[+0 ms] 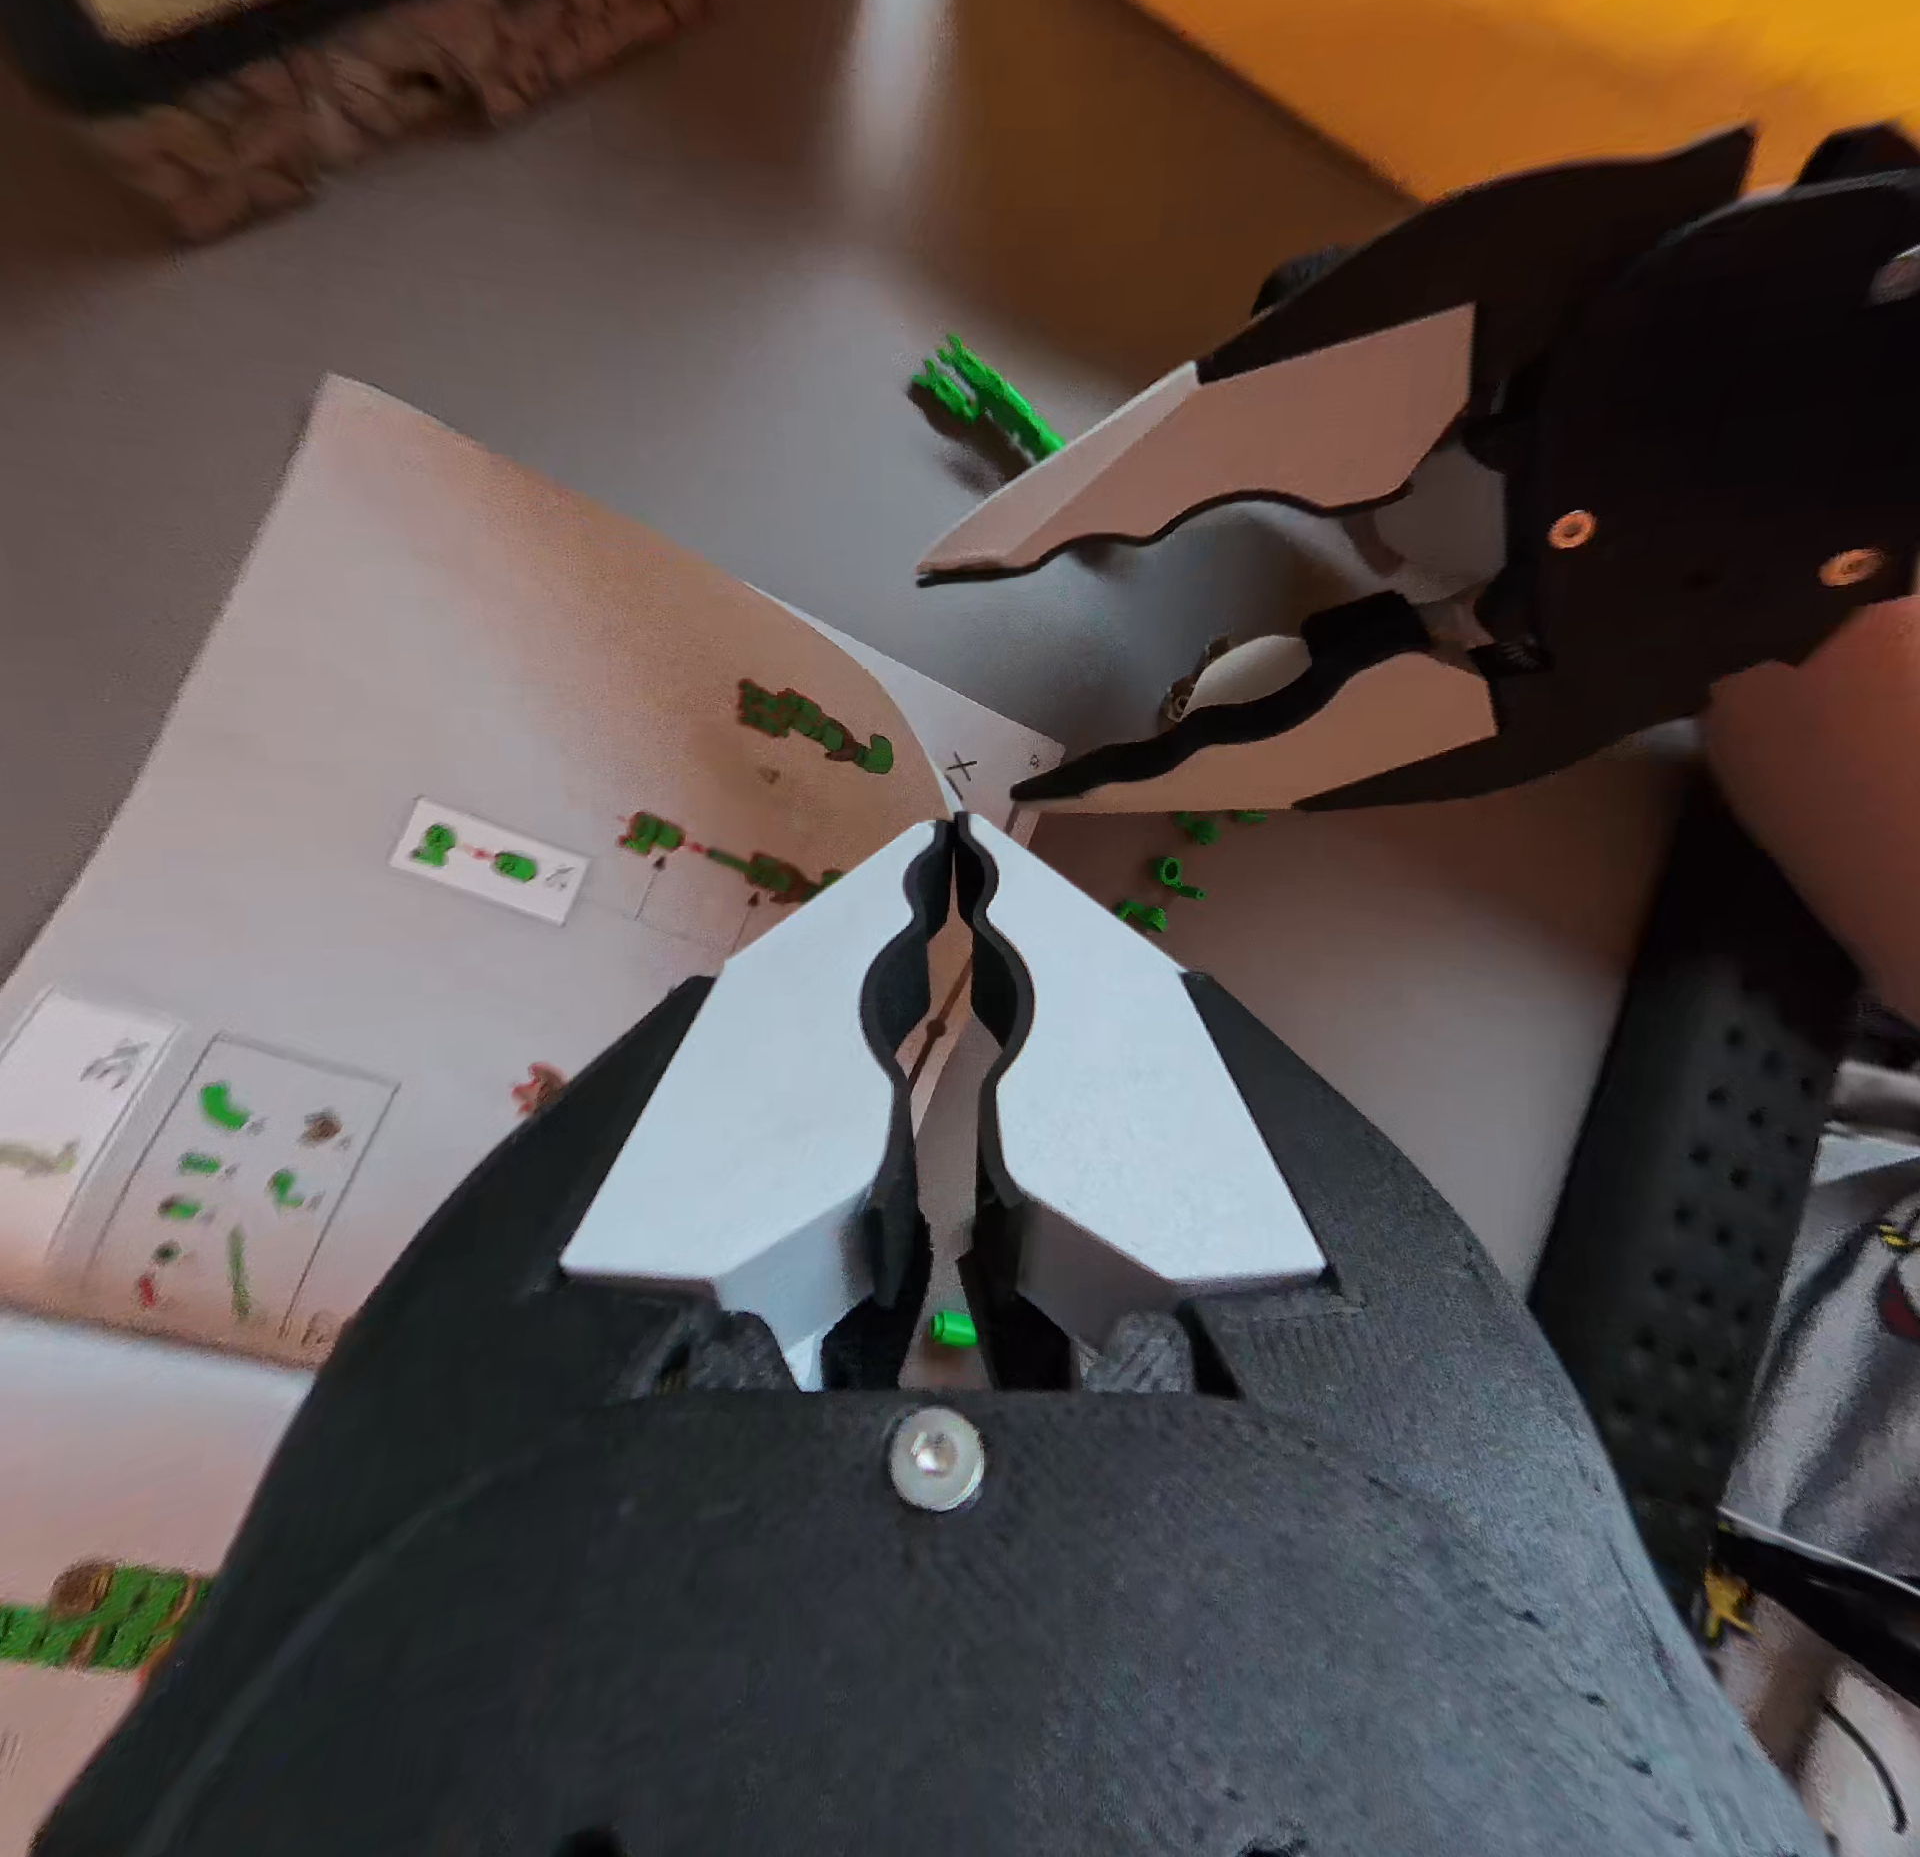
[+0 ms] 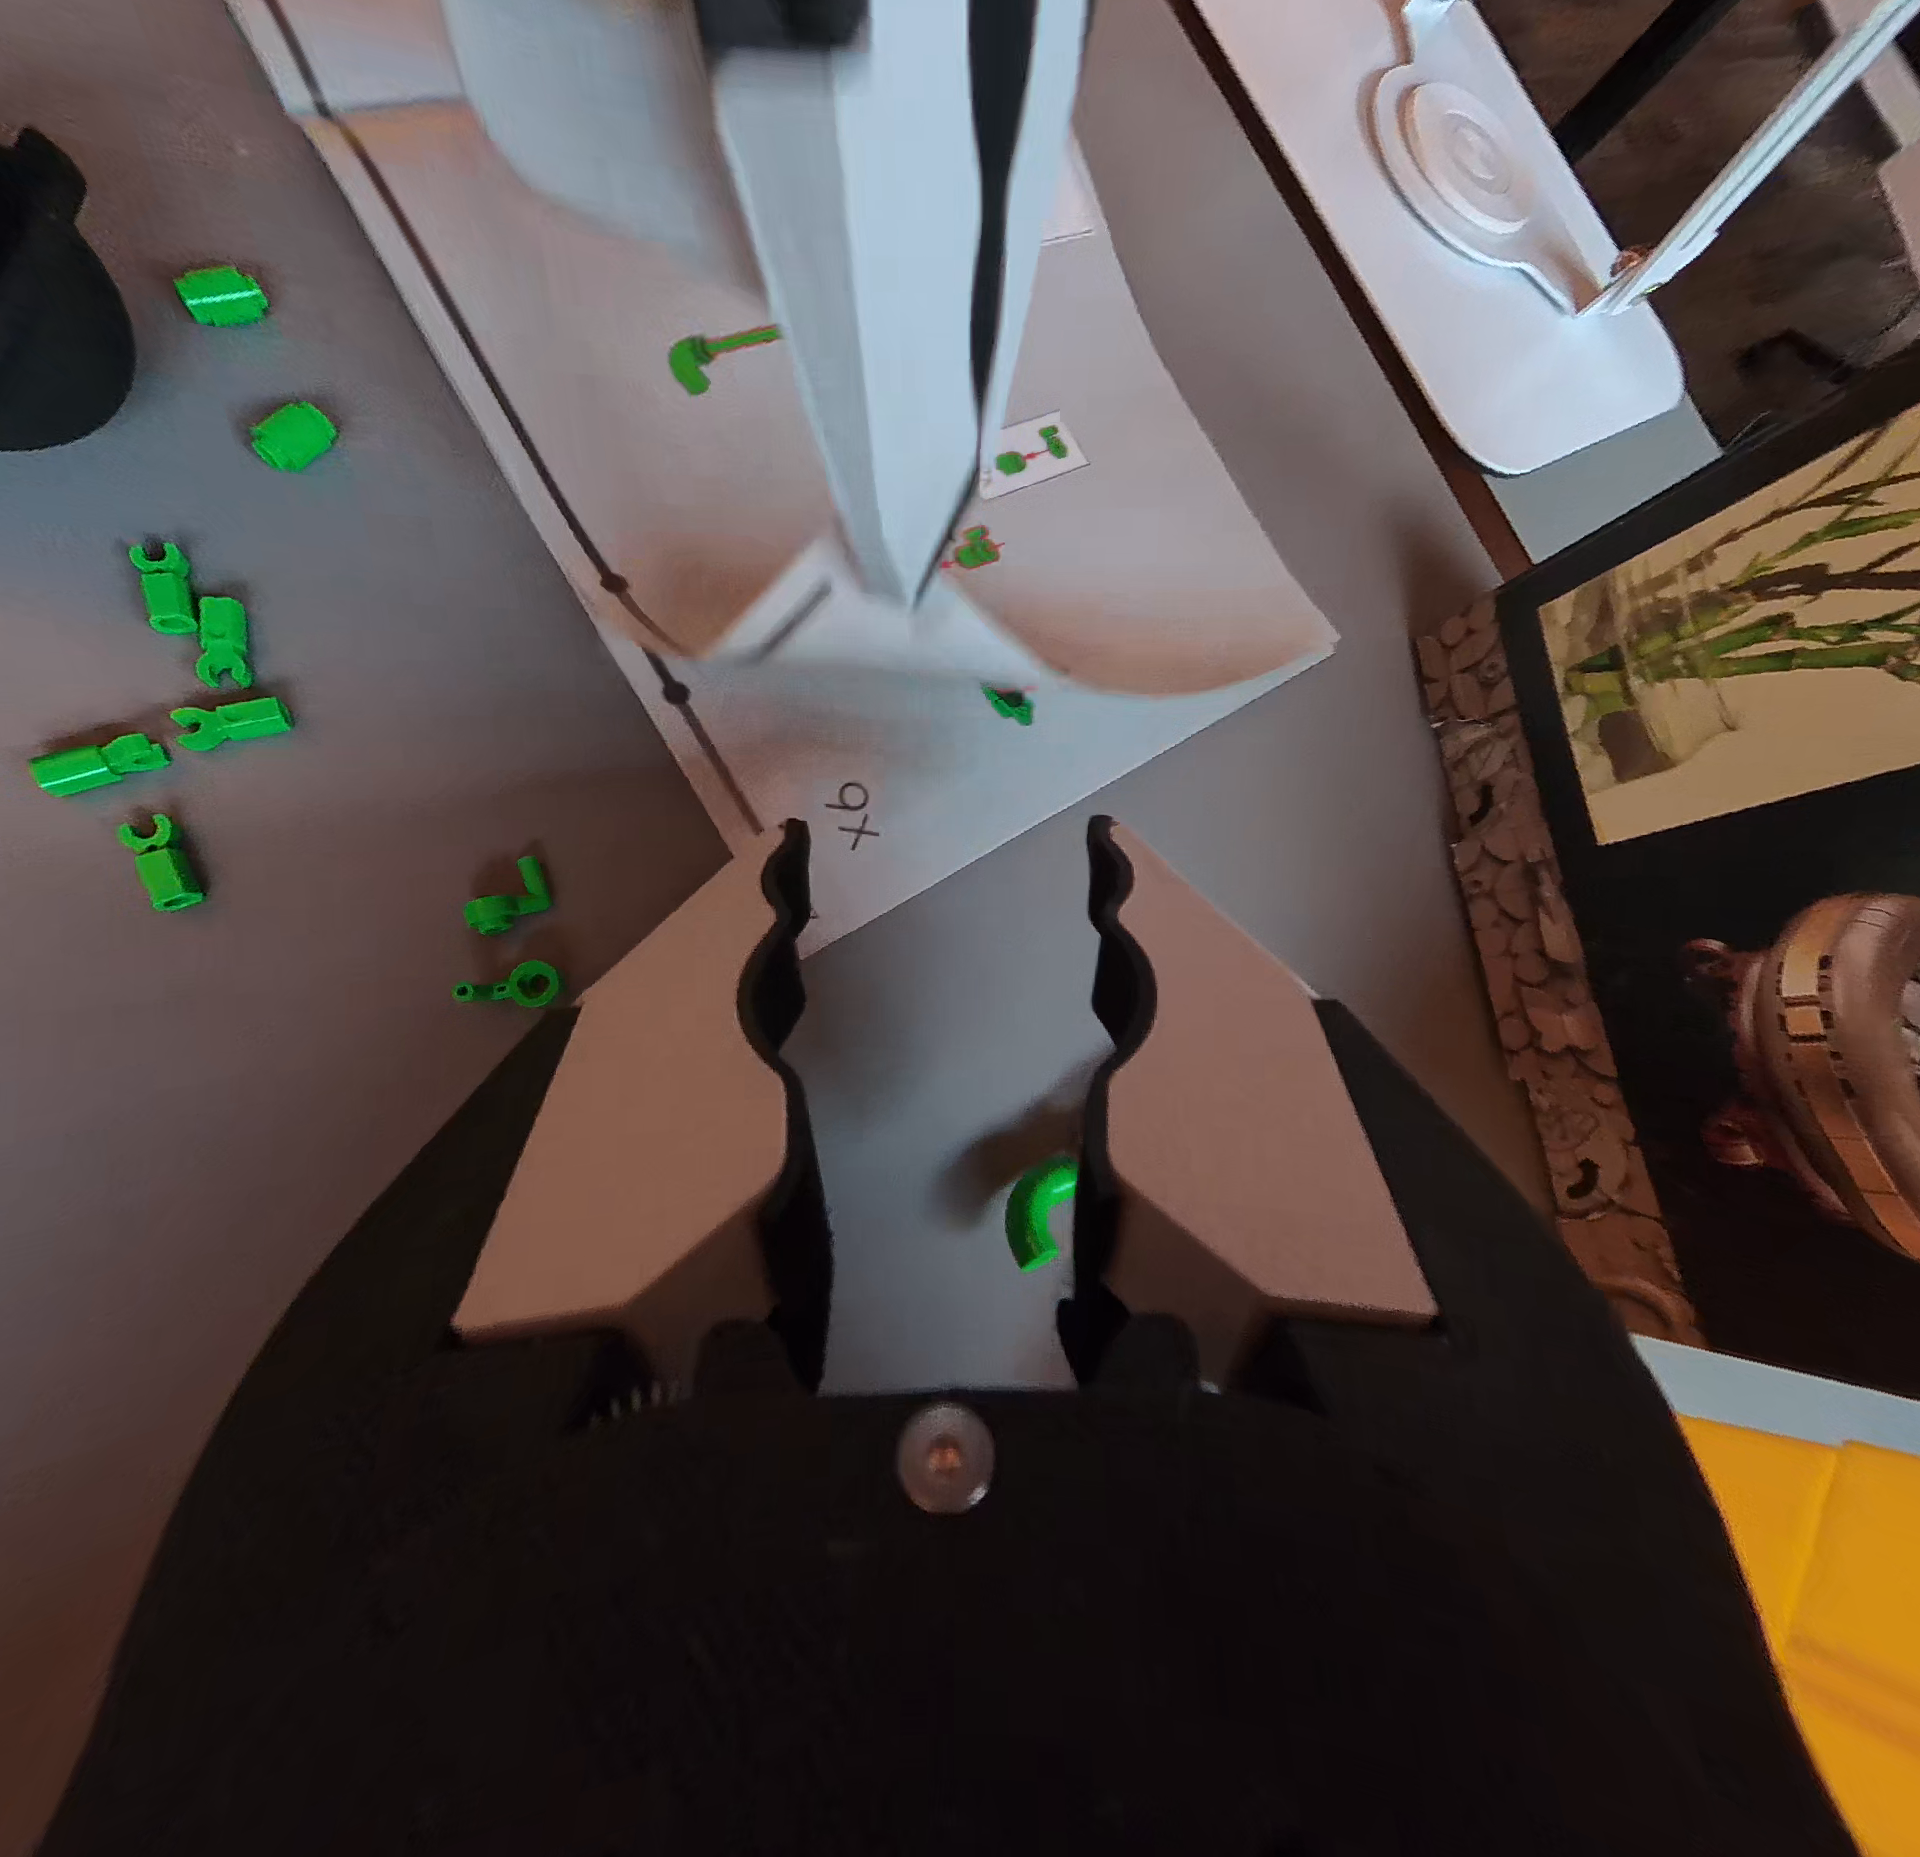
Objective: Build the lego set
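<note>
The open instruction booklet [image 1: 436, 664] lies on the grey table [image 1: 675, 280]. My left gripper [image 1: 956, 828] is shut, its tips pinching the curled edge of a booklet page [image 2: 1132, 581]; it enters the right wrist view from the top [image 2: 914, 586]. My right gripper [image 2: 948, 833] is open and empty, hovering at the booklet's corner; it also shows in the left wrist view [image 1: 971, 680]. A curved green piece [image 2: 1039, 1225] lies on the table between its fingers, close to the right one. Several loose green pieces [image 2: 197, 664] lie to the left. A small green assembly [image 1: 982, 399] lies beyond the booklet.
A white lamp base [image 2: 1455, 197] stands at the far right. The set's box [image 2: 1714, 768] lies along the right, with a yellow sheet [image 2: 1818, 1599] near it. A black object [image 2: 52, 332] sits at the left edge. A person's arm [image 1: 1818, 768] is on the right.
</note>
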